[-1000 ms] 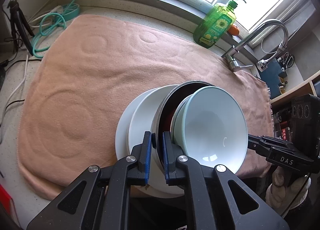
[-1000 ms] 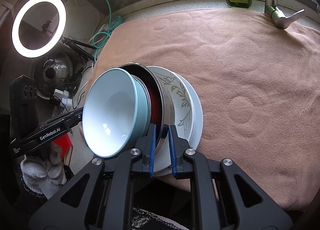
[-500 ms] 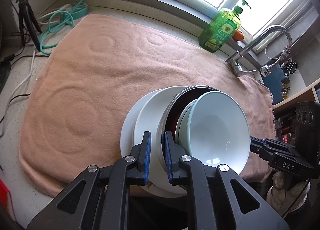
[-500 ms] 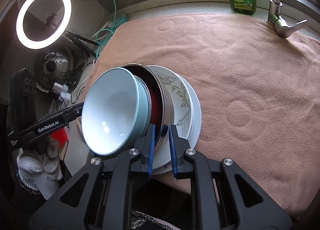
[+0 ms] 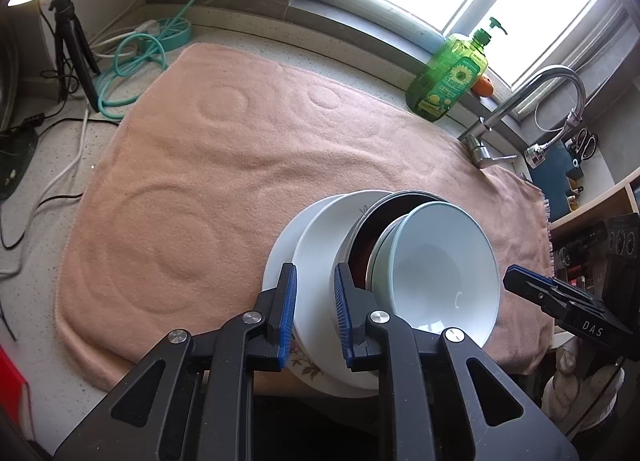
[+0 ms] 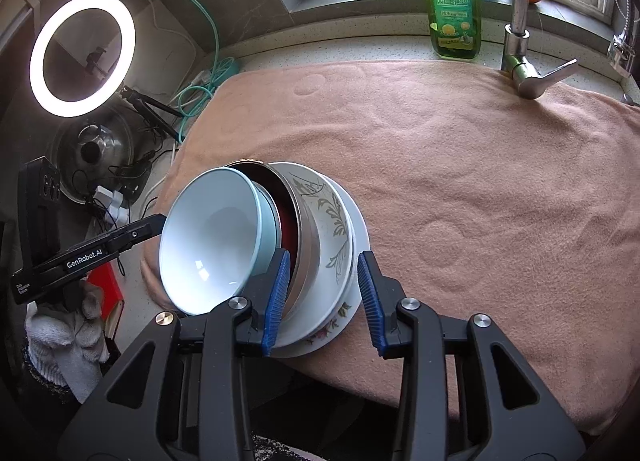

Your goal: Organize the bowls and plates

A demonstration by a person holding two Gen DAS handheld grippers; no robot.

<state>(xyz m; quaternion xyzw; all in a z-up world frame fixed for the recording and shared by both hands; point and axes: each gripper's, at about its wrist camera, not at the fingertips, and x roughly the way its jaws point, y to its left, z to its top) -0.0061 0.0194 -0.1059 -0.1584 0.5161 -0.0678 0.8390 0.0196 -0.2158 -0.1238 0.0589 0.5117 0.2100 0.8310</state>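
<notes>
Left gripper point(image 5: 316, 281): slightly spread, jaws just been opening. Straddles the near rim of the plates point(image 5: 316, 229), with the right pad just beside the metal bowl point(image 5: 348, 237) and no visible pinch.

Between the two grippers: one stack at the near edge of the towel point(image 5: 200, 181) on the counter point(image 5: 248, 41). Plates at the bottom, metal bowl on them, blue bowl point(image 5: 440, 273) nested on top.

Right gripper point(image 6: 323, 273): spread wider, jaws likewise just been opening. Takes the rims of the metal bowl and plates into the gap, well clear of the outer pad.

Judged from this: released, or close to it. Stack dead ahead and below each gripper, rims running edge-on through both gaps. Neither hand nearer, left on the stack's left flank and right on its right. Straight back and up to clear; sideways risks catching a rim.
</notes>
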